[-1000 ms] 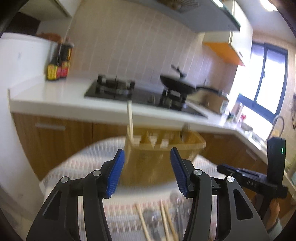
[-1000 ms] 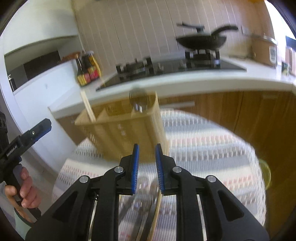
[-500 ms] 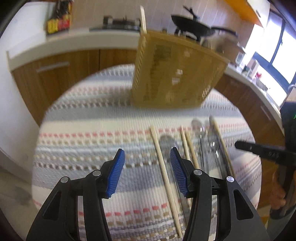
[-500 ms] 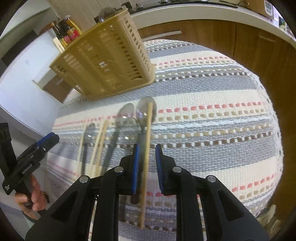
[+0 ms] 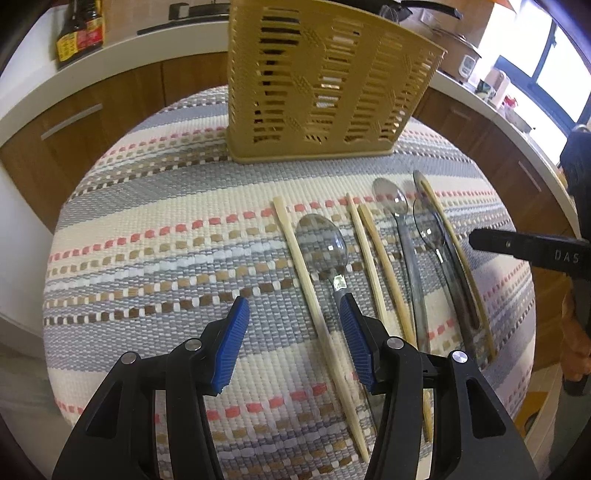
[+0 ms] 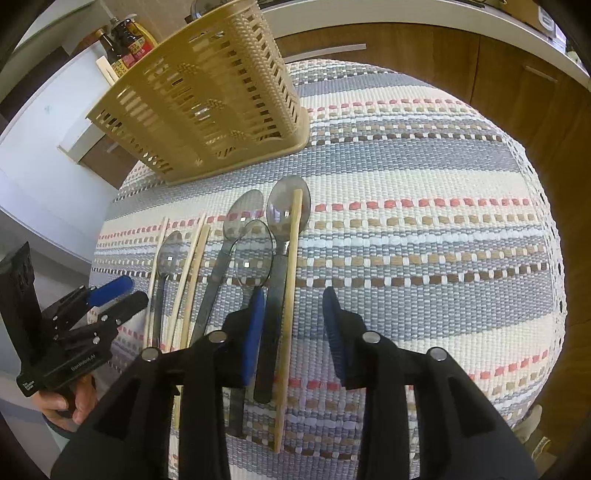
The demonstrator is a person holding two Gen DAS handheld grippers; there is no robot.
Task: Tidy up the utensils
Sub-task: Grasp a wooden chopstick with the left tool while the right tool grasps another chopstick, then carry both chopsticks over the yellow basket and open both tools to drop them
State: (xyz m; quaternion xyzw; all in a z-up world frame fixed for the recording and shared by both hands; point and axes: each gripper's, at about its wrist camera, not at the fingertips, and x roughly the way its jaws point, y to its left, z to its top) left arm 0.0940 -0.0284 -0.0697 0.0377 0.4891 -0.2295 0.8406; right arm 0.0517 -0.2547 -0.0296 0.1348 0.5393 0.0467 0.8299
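A tan slotted utensil basket [image 5: 325, 85] stands at the far side of a round table with a striped woven cloth [image 5: 147, 236]. Several wooden chopsticks [image 5: 314, 295] and metal spoons [image 5: 325, 240] lie side by side in front of it. My left gripper [image 5: 291, 314] is open and empty, low over the leftmost chopstick and spoon handle. My right gripper [image 6: 293, 295] is open and empty, above the rightmost chopstick [image 6: 290, 280] and spoon [image 6: 286, 214]. The basket also shows in the right wrist view [image 6: 207, 92], with one chopstick standing in it.
Wooden kitchen cabinets [image 5: 110, 99] and a white counter ring the table. Sauce bottles [image 5: 79, 35] stand on the counter at the left. A stove and a pan are behind the basket. The right gripper shows at the right edge of the left wrist view [image 5: 532, 247].
Both grippers tilted down from the counter to the table and dropped close over the utensils. The right gripper opened from nearly shut. The left stayed open.
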